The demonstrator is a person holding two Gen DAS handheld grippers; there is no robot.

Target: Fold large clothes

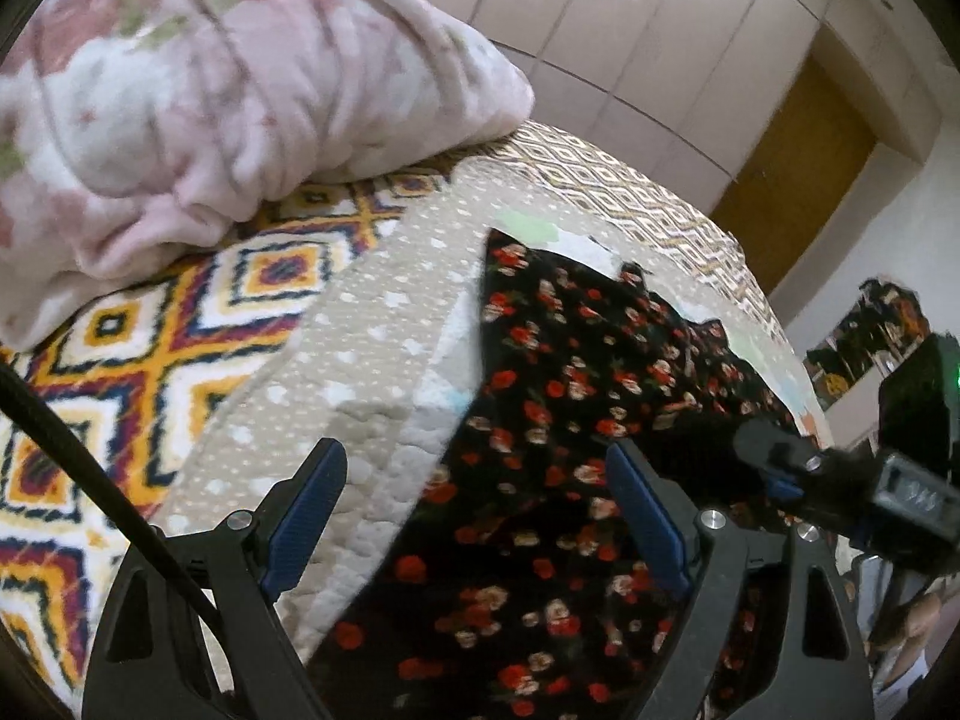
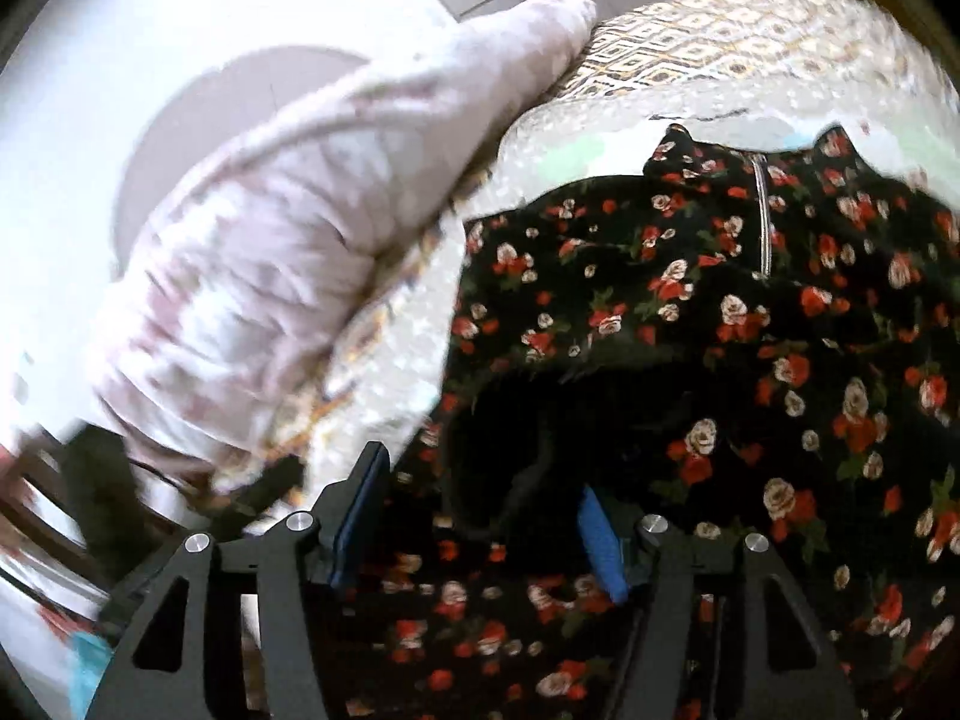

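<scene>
White cupboards stand behind our bed point(image 1: 384, 312). At its left edge sits a pink blanket point(image 1: 198, 90). Toward the right edge lies the flowery dress point(image 1: 558, 408), spread flat. It looks soft, light and floppy. Our left gripper point(image 1: 480, 504) is wide and empty. Our right gripper point(image 2: 480, 516) is wide too. We think the hem corners are best to grab.

Pink floral blanket point(image 1: 198, 96) heaped on bed point(image 1: 630, 180) to left, bulk blocking passage on that side. Strip of beige quilt point(image 1: 360, 330) left bare between blanket and black floral dress point(image 1: 540, 420). Far end of bed seen bare beyond dress collar. Right hand-held gripper point(image 1: 780, 468) seen close at right of left wrist view.
</scene>
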